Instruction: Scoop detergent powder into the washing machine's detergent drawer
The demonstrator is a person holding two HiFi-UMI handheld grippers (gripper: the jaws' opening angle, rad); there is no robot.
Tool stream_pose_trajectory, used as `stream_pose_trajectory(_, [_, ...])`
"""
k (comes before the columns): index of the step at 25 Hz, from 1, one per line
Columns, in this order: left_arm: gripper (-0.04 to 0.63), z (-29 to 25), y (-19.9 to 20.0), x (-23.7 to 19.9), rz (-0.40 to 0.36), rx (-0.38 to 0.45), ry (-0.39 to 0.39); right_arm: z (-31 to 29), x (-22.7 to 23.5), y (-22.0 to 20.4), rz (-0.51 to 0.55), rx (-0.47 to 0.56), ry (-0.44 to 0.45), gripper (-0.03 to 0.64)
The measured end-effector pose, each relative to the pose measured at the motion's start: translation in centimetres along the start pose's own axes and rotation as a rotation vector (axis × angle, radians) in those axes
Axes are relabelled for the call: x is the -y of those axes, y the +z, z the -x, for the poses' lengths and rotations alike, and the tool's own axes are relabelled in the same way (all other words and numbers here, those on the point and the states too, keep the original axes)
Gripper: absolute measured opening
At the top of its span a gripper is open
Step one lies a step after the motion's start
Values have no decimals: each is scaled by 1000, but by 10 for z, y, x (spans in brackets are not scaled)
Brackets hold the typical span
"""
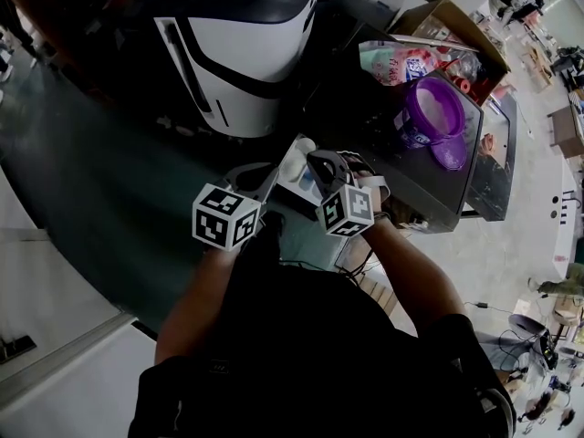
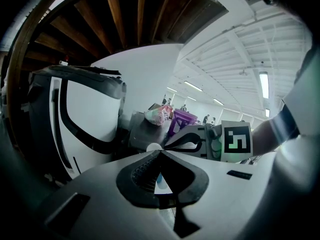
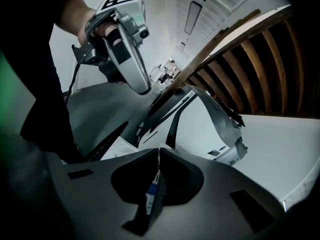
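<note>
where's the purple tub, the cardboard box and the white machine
purple tub (image 1: 436, 108): head view, its inside
cardboard box (image 1: 452, 18): head view, top flap
white machine (image 1: 265, 39): head view, front panel

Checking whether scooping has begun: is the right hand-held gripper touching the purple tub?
Apart. Head view shows dark surface between the right hand-held gripper and the purple tub.

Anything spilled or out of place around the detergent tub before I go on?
Nothing stands out. The purple tub stands upright on the dark surface, lid open, with no spilled powder visible. The left gripper and right gripper are both shut, holding nothing.
</note>
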State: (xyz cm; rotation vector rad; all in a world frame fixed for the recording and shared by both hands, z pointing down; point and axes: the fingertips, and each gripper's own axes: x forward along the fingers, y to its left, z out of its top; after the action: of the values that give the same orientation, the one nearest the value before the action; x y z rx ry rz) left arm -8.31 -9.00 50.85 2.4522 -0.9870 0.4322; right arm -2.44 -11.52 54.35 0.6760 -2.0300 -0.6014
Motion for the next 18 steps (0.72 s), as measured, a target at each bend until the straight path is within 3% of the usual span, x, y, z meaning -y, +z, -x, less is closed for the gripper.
stream_pose_trajectory(4, [8,1,0,1,-5,1,-2,-2,-7,-3,-25,1,18,20])
stream_pose_trajectory(11, [8,4,8,5,38,31,-26,11,15,-4,-222,48,6,20])
stream_pose_trajectory(15, [8,3,21,9,76,68,-53,29,40,-5,-539,141,31,20])
stream_pose_trajectory(18, [8,-1,35,5,79,92,-59,44,58,-9,-719,208,43,20])
